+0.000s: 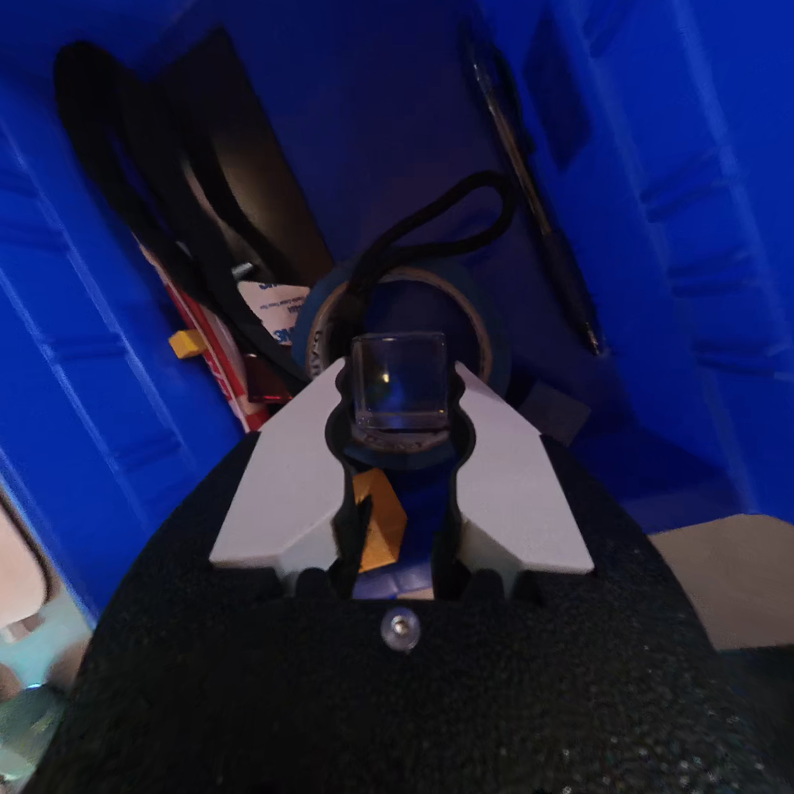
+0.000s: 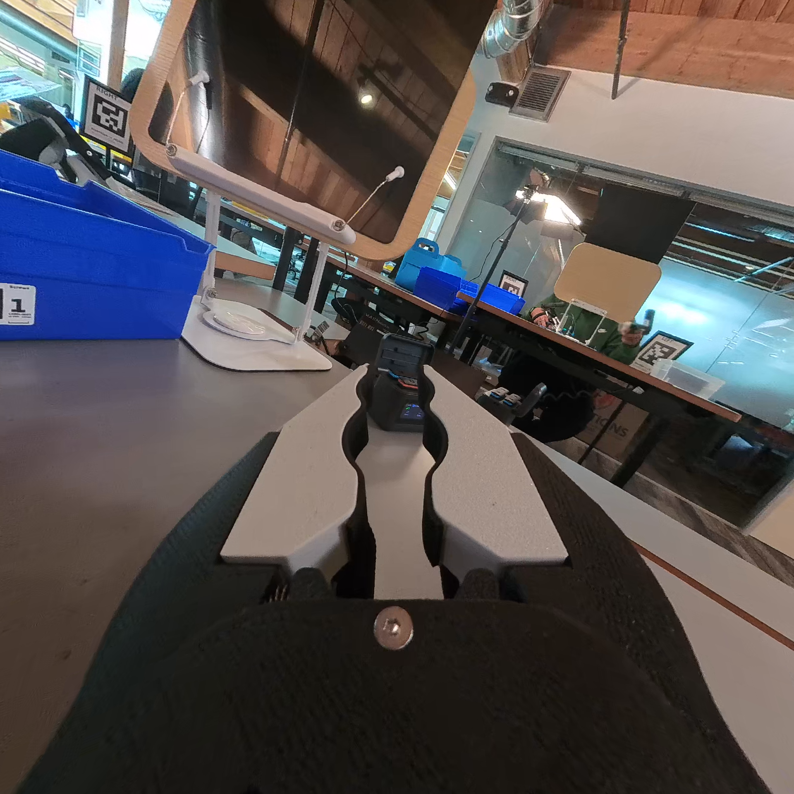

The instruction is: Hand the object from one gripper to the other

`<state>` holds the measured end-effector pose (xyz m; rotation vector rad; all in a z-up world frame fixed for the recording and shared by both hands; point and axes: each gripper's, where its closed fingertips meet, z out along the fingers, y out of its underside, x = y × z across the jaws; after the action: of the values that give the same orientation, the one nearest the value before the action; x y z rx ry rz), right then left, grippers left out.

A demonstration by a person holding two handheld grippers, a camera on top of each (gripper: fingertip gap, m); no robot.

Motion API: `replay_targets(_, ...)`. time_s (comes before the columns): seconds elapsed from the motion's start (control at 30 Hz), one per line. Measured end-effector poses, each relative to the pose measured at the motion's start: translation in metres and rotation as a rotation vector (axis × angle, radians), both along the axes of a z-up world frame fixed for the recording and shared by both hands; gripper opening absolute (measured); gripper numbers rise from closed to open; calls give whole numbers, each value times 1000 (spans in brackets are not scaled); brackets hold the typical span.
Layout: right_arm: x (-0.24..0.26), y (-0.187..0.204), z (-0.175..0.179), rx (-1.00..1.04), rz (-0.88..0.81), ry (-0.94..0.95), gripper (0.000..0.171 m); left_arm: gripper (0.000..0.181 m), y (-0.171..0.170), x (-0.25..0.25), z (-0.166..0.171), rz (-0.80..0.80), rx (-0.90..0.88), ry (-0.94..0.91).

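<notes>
In the left wrist view my left gripper (image 1: 399,378) reaches down into a blue bin (image 1: 644,215). It is shut on a small clear cube (image 1: 399,382), held between its white fingertips (image 1: 300,429) just above a roll of blue tape (image 1: 490,326). In the right wrist view my right gripper (image 2: 395,371) is partly open and empty, low over a grey table (image 2: 107,429). A small black device with a lit screen (image 2: 399,399) stands on the table just beyond its tips. Neither gripper shows in the other's view.
The bin also holds a looped black cord (image 1: 451,215), a black pen (image 1: 537,206), a yellow piece (image 1: 378,520) and red and white packets (image 1: 223,343). On the table a blue bin (image 2: 94,266) stands left, beside a white stand with a wood-framed panel (image 2: 258,339). A person (image 2: 601,335) sits at a far table. About 40 cm separates my left fingertips from my right.
</notes>
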<state>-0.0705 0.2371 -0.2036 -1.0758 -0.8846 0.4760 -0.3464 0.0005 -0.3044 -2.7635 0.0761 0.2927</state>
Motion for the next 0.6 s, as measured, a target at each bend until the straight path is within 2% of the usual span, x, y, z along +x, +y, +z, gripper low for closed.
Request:
replay_targets(0.1,0,0,0,2,-2,2,18,42,11,-8,18,4,143,68)
replay_targets(0.2,-1,-4,1,2,23,11,20,41,25,-13,74,25,429,153)
replay_targets(0.27,-5,-12,4,-9,85,39,25,42,36,6,117,-16,636,133)
replay_targets(0.37,-12,-36,12,-2,224,84,39,41,61,84,168,-207,906,-157)
replay_targets(0.43,-12,-63,21,37,331,106,54,41,73,150,184,-363,985,-436)
replay_targets(0.53,-3,-108,37,185,431,106,78,40,90,228,174,-502,909,-777)
replay_targets(0.6,6,-133,38,357,424,41,79,41,97,266,159,-554,810,-946)
